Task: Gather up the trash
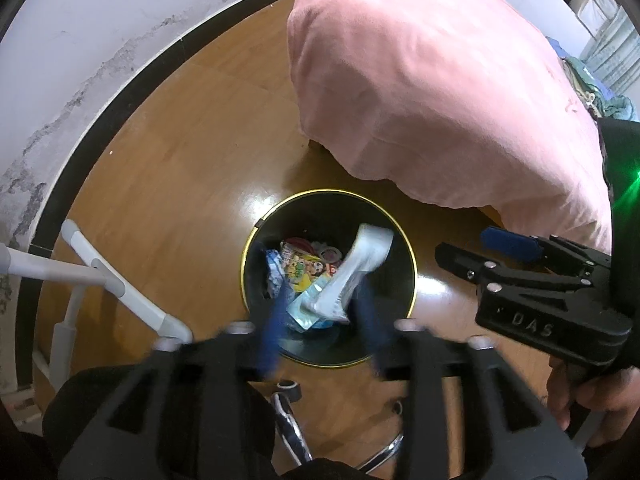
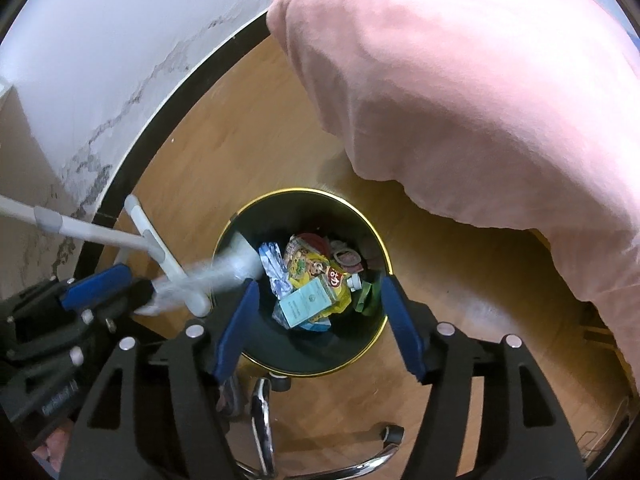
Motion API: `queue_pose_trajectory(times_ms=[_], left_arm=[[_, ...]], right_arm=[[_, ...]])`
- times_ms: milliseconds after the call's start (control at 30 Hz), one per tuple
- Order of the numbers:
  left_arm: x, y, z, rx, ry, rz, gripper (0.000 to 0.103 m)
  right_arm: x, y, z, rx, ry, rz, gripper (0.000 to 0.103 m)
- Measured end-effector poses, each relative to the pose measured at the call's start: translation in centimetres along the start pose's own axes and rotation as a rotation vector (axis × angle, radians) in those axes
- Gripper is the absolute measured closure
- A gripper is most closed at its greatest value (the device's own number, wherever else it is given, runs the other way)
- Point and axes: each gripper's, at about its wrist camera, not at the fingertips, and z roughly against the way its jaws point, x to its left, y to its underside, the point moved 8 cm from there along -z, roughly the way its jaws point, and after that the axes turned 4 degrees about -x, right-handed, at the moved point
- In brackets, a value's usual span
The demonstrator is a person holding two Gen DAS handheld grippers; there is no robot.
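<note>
right gripper [image 2: 320, 320] points down over black bin [image 2: 236, 344] with gold rim, jaws apart, nothing between the pads; bin holds wrappers, a pale blue carton [image 2: 306, 305]; left gripper [image 2: 120, 284] at left edge, blurred white plastic [image 2: 208, 276] streaking from it toward the bin; pink bedding [image 2: 460, 92] overhangs wooden floor [image 2: 240, 152]

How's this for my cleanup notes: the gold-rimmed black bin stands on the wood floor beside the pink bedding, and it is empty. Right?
Not empty: the bin on the wood floor beside the pink bedding holds a yellow wrapper, a pale carton and more, as the right wrist view shows.
</note>
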Motion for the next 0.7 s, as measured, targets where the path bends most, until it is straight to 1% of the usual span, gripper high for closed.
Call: queue_pose_trajectory(times_ms=[33,100,133,233,267,300,333,367,400,433,467,500,533,600,633,667,700], left_arm=[[0.0,-0.1,0.1,-0.011,0.0,0.001,0.033],[-0.2,-0.3,0.5,-0.031,0.01,-0.004,0.03],[-0.4,-0.4,0.5,-0.033,0.011,-0.008,0.026],[-0.9,-0.7,1.2,-0.05,0.037,-0.014,0.023],[-1.4,-0.9,2.0,-0.061,0.041,-0.034,0.019],[-1.8,-1.1,2.5,-0.072,0.039,-0.05,0.017],[-2.4,-1.3,3.6,-0.096,0.032,-0.082,0.014],[-2.8,-1.5,4.5,-0.113,0.027,-0.104,0.011],[-3.5,-1.7,5.8,-0.139,0.022,-0.138,0.011],[-4.2,-1.9,7.0,-0.162,0.02,-0.168,0.009],[-5.1,-2.1,9.0,-0.198,0.016,-0.214,0.007],[-5.3,-2.2,10.3,-0.222,0.012,-0.235,0.007],[-5.6,-2.3,12.3,-0.259,0.008,-0.256,0.007],[-5.2,-2.3,15.6,-0.3,-0.002,-0.263,0.007],[-4.5,-2.2,17.2,-0.308,-0.024,-0.262,0.007],[-3.2,-1.9,19.8,-0.328,-0.059,-0.25,0.007],[-2.3,-1.7,21.4,-0.349,-0.067,-0.236,0.007]], right_arm=[[-0.1,-0.1,0.2,-0.004,-0.007,-0.012,0.04],[-0.3,-0.4,0.6,-0.015,-0.012,-0.024,0.039],[-0.4,-0.5,0.8,-0.023,-0.011,-0.026,0.037],[-0.9,-1.0,1.8,-0.054,-0.003,-0.038,0.03],[-1.3,-1.2,2.3,-0.066,0.004,-0.044,0.027],[-1.6,-1.6,2.9,-0.081,0.012,-0.048,0.025],[-1.8,-1.9,3.6,-0.096,0.023,-0.047,0.023],[-2.2,-2.4,4.6,-0.126,0.053,-0.033,0.02],[-2.4,-3.0,5.7,-0.156,0.082,-0.015,0.018],[-2.6,-3.7,7.1,-0.2,0.122,0.006,0.014],[-2.6,-4.4,8.9,-0.252,0.154,0.024,0.01],[-2.5,-4.8,10.3,-0.291,0.169,0.033,0.009],[-2.2,-5.5,12.0,-0.336,0.178,0.045,0.007],[-0.9,-6.8,15.4,-0.409,0.168,0.065,0.007],[-0.1,-7.3,16.4,-0.427,0.151,0.07,0.007],[1.4,-7.8,17.8,-0.448,0.119,0.075,0.007],[3.4,-8.1,19.2,-0.469,0.07,0.089,0.007]])
